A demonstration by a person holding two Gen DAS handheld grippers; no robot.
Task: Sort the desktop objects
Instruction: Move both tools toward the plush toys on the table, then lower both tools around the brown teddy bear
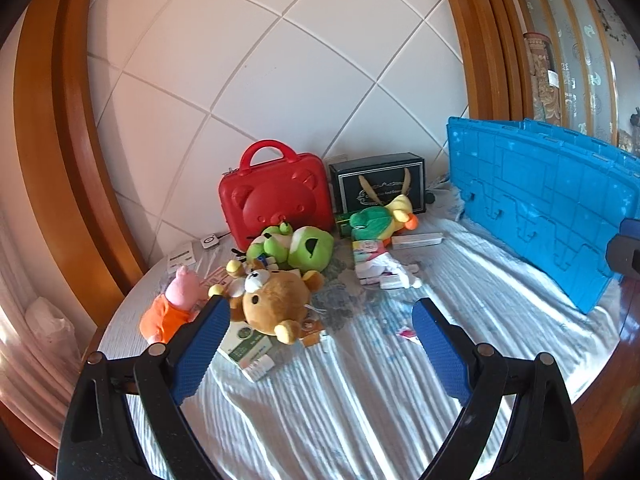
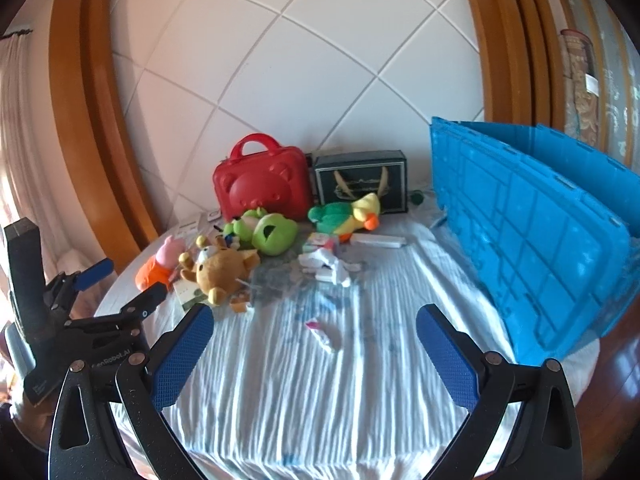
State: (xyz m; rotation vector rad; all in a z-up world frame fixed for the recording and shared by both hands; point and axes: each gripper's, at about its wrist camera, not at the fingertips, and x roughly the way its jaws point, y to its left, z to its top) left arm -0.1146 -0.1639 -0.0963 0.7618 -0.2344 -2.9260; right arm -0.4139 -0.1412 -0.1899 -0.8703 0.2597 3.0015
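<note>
Hovering above striped white cloth (image 1: 360,400), left gripper (image 1: 320,320) fingers spread wide, holding nothing. Left to right on cloth: pink pig plush in orange outfit (image 1: 172,304); brown bear plush (image 1: 276,300) lying on green-white carton (image 1: 244,348); green frog plush (image 1: 296,248) before red bear-face plastic case (image 1: 276,200); yellow-green duck plush (image 1: 384,218) before black gift box (image 1: 380,184); blue plastic crate (image 1: 540,208) at right. Right gripper (image 2: 316,330) also wide apart, empty, above cloth.
</note>
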